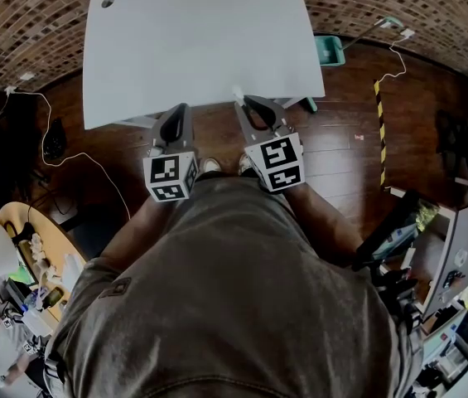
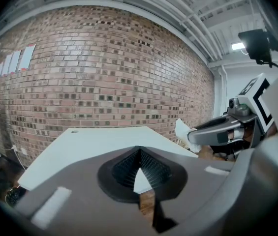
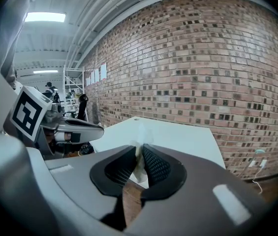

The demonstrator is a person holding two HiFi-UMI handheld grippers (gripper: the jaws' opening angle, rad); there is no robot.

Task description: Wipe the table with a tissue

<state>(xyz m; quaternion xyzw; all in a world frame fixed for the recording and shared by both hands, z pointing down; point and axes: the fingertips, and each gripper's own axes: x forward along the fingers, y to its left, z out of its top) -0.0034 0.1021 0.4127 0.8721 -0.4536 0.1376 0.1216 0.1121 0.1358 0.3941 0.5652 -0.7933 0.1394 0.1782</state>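
A white table (image 1: 192, 40) stands ahead of me against a brick wall, its top bare. My right gripper (image 1: 239, 100) hovers at the table's near edge, shut on a white tissue (image 1: 236, 93) that sticks up from its tips. In the right gripper view the tissue (image 3: 139, 154) is pinched between the ribbed pads. In the left gripper view the tissue (image 2: 182, 130) shows as a crumpled white wad at the right gripper's tip. My left gripper (image 1: 180, 108) is shut and holds nothing, a little short of the table edge. Its pads (image 2: 151, 166) meet at the tips.
A wooden floor (image 1: 341, 139) lies below the table edge. A teal bin (image 1: 330, 50) sits to the table's right, with a white cable (image 1: 393, 60) and a yellow-black striped tape (image 1: 380, 131) on the floor. A round cluttered table (image 1: 26, 255) is at my left.
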